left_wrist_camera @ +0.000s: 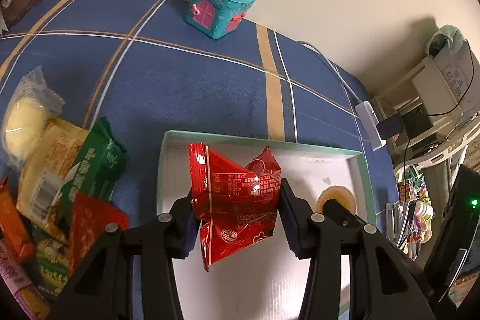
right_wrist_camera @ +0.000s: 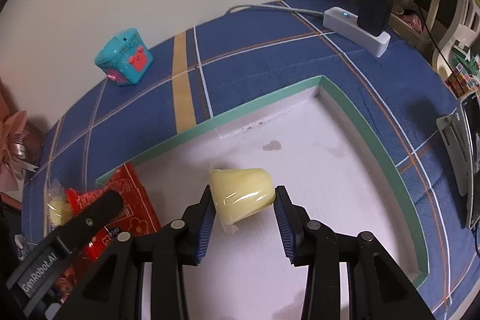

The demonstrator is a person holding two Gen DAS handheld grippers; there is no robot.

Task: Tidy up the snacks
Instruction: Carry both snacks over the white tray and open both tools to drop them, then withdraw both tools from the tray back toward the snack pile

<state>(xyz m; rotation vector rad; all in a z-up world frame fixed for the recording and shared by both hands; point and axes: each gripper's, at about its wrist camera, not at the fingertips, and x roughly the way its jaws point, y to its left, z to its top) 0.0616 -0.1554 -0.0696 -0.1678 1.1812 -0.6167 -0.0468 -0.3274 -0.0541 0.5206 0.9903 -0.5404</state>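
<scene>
Fingers (left_wrist_camera: 288, 194) of both grippers clamp snacks over the empty tray (left_wrist_camera: 270, 137): red packet (left_wrist_camera: 237, 194) left, pudding cup (right_wrist_camera: 243, 197) right; pile (left_wrist_camera: 60, 185) at lower left remains unsorted.

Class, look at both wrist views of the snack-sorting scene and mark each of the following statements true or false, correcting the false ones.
1. The left tool grips a red snack packet. True.
2. The right tool holds a green packet. False: it holds a pale yellow jelly cup.
3. Both tools are held over the white tray with a green rim. True.
4. The teal toy house stands inside the tray. False: it stands on the blue plaid cloth near the wall.
5. A pile of snack packets lies on the cloth beside the tray. True.
</scene>
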